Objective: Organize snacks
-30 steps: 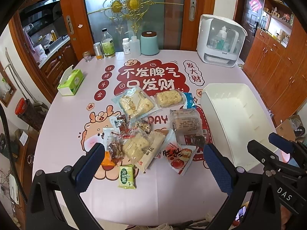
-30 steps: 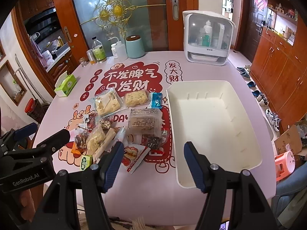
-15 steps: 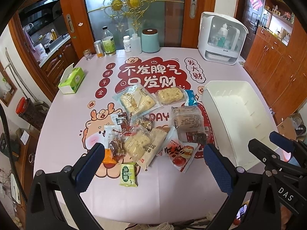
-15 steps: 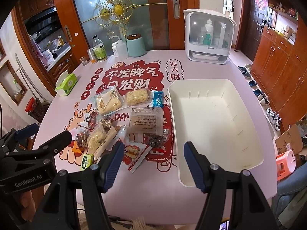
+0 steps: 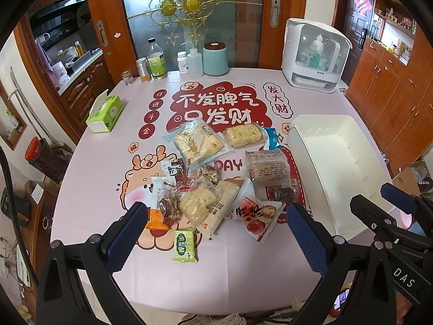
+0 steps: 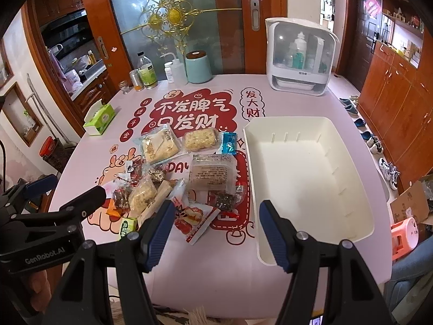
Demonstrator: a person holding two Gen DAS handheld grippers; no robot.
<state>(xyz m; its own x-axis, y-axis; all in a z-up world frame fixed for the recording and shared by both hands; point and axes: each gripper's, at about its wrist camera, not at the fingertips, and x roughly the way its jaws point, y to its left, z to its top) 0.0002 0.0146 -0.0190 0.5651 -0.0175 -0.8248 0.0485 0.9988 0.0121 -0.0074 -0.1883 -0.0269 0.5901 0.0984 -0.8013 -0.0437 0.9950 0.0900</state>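
Left gripper (image 5: pixel 216 233) and right gripper (image 6: pixel 213 230): fingers spread wide, holding nothing, above snack packets (image 5: pixel 216 178) beside white bin (image 6: pixel 305 173).

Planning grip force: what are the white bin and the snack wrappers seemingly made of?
White bin: likely rigid plastic, matte, with moulded divider slots on its inner walls. Snack wrappers: thin plastic film, glossy and crinkled, mostly clear, contents showing through.

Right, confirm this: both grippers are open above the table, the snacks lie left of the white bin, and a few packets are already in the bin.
Not quite. The bin holds nothing, as the right wrist view shows. The rest stands: both grippers have jaws apart, and the snacks lie left of the bin.
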